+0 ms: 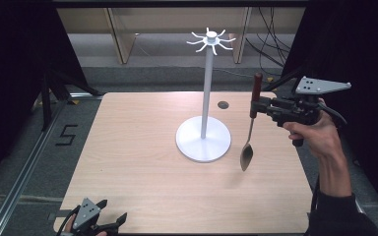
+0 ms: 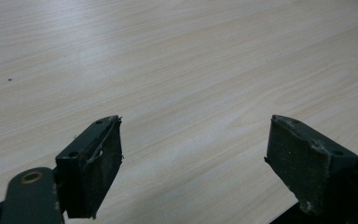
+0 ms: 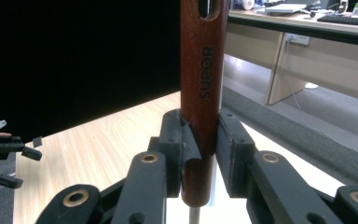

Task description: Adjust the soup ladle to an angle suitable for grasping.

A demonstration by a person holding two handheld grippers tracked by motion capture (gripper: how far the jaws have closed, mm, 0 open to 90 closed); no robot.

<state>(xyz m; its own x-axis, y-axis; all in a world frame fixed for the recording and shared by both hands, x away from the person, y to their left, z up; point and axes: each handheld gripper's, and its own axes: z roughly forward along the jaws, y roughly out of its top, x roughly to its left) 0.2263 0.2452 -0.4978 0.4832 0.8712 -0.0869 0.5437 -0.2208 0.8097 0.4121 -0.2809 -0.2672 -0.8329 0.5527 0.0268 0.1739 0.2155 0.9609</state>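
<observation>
Spoon [image 1: 247, 156]: shiny metal bowl, glossy red-brown wood handle [image 3: 202, 88]. Table [image 1: 142, 162]: pale matt wood-grain laminate. Stand [image 1: 203, 142]: smooth white, prob. plastic.

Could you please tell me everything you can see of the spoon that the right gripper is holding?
The spoon has a reddish-brown wooden handle with a slot near its top end and SUPOR printed lengthwise, a thin metal shaft and a metal bowl. It hangs nearly upright, bowl down, above the table's right side, beside the white stand and apart from it. The right gripper clamps its handle; nothing else touches it.
</observation>
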